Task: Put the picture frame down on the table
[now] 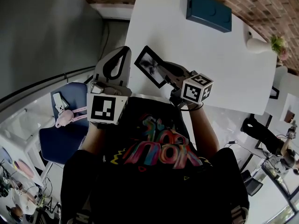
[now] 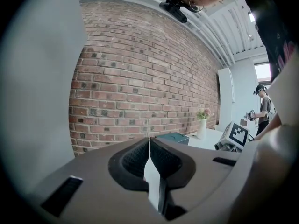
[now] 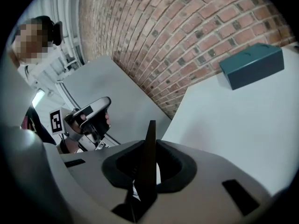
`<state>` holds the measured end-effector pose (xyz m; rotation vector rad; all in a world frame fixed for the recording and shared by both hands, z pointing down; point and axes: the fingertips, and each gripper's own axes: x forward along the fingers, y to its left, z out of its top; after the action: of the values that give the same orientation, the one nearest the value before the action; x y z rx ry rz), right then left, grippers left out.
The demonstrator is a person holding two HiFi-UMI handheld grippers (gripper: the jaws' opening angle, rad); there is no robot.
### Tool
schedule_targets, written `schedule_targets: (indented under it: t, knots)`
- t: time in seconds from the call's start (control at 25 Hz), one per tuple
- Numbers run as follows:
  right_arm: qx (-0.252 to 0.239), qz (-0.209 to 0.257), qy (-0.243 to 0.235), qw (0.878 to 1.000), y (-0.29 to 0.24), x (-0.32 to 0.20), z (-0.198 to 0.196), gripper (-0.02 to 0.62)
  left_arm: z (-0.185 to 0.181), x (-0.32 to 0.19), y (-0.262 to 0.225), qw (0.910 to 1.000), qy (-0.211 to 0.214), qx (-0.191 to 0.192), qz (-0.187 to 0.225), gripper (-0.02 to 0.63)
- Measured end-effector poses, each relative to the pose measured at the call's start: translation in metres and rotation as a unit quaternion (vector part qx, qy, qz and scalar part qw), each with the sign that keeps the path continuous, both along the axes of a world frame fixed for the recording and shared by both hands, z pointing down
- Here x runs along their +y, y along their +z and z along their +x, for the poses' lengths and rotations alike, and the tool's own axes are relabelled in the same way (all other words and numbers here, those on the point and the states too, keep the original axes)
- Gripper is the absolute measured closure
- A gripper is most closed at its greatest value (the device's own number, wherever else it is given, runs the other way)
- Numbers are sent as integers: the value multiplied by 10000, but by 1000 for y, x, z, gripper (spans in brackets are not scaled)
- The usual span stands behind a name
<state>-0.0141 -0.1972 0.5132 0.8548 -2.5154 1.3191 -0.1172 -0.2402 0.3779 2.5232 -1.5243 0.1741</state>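
Hovering near the white table's (image 1: 224, 69) near corner, the picture frame (image 1: 148, 62) is clamped by one thin edge in the right gripper (image 1: 165, 72). Such a narrow hold could let it pivot, slip or land off the rim. The left gripper (image 1: 122, 52), jaws together and empty, lends no support.

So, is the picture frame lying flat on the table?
No, held: the picture frame stands edge-on, clamped in the right gripper, over the white table.
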Motion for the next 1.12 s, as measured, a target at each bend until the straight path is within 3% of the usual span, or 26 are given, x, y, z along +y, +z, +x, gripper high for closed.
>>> schedule_targets:
  t: [0.64,1.12]
  knots:
    - [-396,-572,-516,9962,48,19,-8,508,0,-3,21,9997,18,-93,-231,577]
    - [82,-691,-595,9958,76,30,4,502,8,-1,25,9995,56,-112,-285,577]
